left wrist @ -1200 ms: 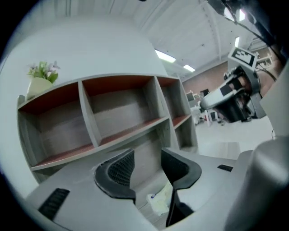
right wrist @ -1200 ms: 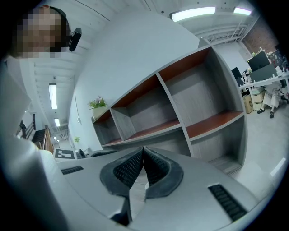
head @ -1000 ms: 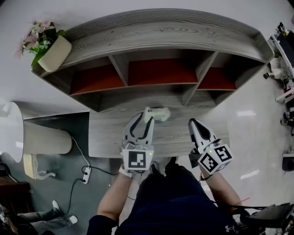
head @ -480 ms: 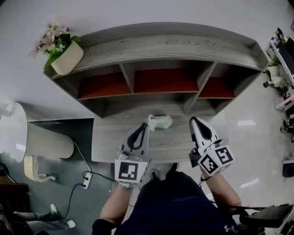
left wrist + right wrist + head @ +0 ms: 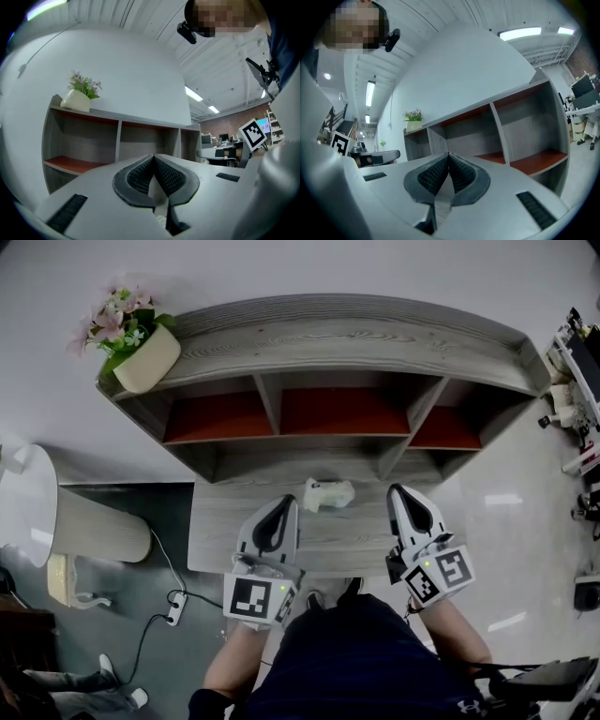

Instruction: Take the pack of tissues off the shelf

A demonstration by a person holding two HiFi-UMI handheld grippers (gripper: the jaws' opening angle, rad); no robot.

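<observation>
Tissues (image 5: 328,493) lie on the table (image 5: 216,532) before the shelf (image 5: 347,334), between left tongs (image 5: 285,501) and right tongs (image 5: 398,489), touching neither. Left tongs have just closed on nothing. Right tongs sit pressed together, empty.

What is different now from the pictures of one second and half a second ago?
The left gripper drew back from the pack of tissues toward the person; its jaws, open at the pack before, have just been closing and are shut on nothing. The pack lies free on the grey tabletop, where it was. The right gripper is shut and empty as before.
</observation>
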